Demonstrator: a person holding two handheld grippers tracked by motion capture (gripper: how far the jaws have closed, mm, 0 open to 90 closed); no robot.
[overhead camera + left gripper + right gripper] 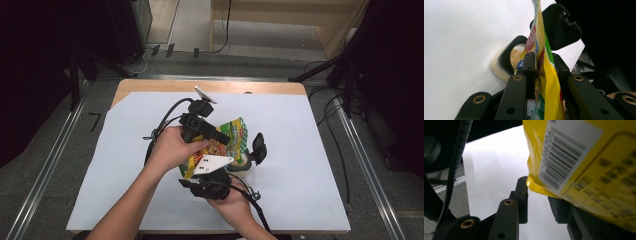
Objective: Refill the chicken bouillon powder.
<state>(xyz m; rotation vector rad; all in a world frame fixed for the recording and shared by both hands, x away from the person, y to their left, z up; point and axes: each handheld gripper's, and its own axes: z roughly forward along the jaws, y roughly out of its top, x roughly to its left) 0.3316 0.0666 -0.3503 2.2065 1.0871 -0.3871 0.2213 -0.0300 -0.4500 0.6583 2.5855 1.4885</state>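
Right gripper (537,202) – yellow pouch (227,137) above (long axis upward-right).

Wooden table (150,86), white sheet (310,165) spread over it, open container of beige powder (244,163) standing on the sheet

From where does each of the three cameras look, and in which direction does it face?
High view: above the table's near side, facing forward and down; forearms, both hands.
Left gripper view: on the left gripper, along its jaws clamping the yellow bag; jar beyond.
Right gripper view: on the right gripper, facing the bag's barcode side.
Shared: the bag.
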